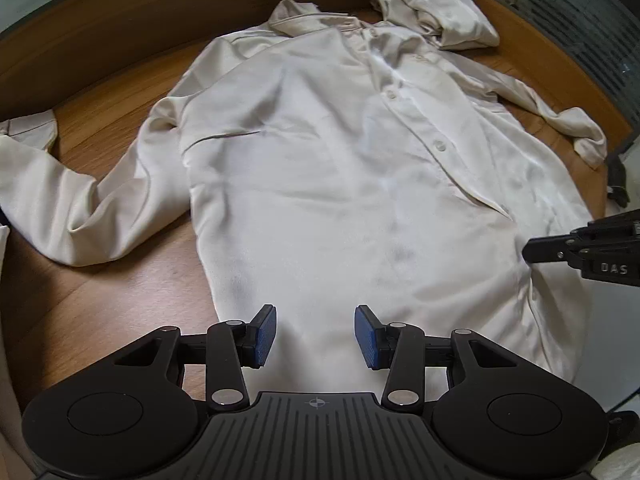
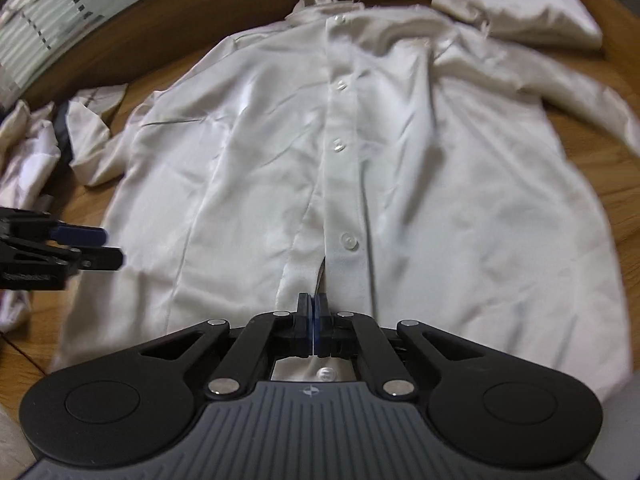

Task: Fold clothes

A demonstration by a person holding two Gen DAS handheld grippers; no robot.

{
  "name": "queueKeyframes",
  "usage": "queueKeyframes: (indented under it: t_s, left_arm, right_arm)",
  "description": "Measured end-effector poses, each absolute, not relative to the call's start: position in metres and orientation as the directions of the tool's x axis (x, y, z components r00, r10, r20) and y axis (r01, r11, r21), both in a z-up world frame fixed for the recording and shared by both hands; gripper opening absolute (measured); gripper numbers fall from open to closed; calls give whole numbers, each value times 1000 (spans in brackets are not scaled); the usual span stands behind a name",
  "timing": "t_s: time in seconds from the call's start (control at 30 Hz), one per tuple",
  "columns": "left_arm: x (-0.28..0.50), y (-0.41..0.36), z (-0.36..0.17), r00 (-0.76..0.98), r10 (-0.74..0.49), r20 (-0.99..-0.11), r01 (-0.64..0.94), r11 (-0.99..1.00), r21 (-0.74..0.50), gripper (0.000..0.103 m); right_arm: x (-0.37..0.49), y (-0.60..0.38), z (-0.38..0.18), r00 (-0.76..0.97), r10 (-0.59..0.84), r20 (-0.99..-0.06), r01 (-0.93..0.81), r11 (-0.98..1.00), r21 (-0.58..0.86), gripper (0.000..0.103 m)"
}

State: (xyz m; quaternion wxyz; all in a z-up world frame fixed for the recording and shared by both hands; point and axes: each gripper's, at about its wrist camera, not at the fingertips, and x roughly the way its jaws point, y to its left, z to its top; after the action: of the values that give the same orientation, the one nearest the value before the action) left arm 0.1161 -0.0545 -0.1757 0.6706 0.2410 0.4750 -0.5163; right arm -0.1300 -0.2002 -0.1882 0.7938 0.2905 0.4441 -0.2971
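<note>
A cream button-up shirt lies flat and face up on the wooden table, collar far, both sleeves spread out. My left gripper stands open over the near hem on the shirt's left side, blue pads apart with fabric below them. In the right wrist view my right gripper is shut at the bottom of the button placket of the shirt, pads pressed together on the hem fabric. Each gripper shows at the edge of the other's view: right gripper, left gripper.
A second cream garment lies bunched at the table's far right, touching the shirt's shoulder. Crumpled white cloth sits at the left past the sleeve cuff. The table's curved far edge meets a wall and window blinds.
</note>
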Motion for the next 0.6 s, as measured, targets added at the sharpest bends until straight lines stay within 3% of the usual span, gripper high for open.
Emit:
queueKeyframes:
  t_s: [0.13,0.23,0.3,0.37,0.6]
  left_arm:
    - [110,-65,-168,2,-476,-879,933,318,-170,46]
    - [102,-79,-161,-19,-492,-870,944,277,-178,46]
    - [98,-92,-159,-45,-501,-864,948,253,-196,46]
    - [92,-106,-160,-73,-504,-861,948,233,-217,46]
    - [79,-161,-171,-175,-484,-857,915,240,-323,46]
  right_arm:
    - [-133,-197,-192,352,-253,-901,758,642,116,1]
    - [-141,-195,-187,370,-263,-891,766,629,132,2]
    - [-151,-190,-179,390,-271,-880,774,614,154,17]
    - [-163,-184,-175,409,-261,-874,781,596,187,22]
    - [-190,-144,-181,417,-214,-883,776,590,223,22]
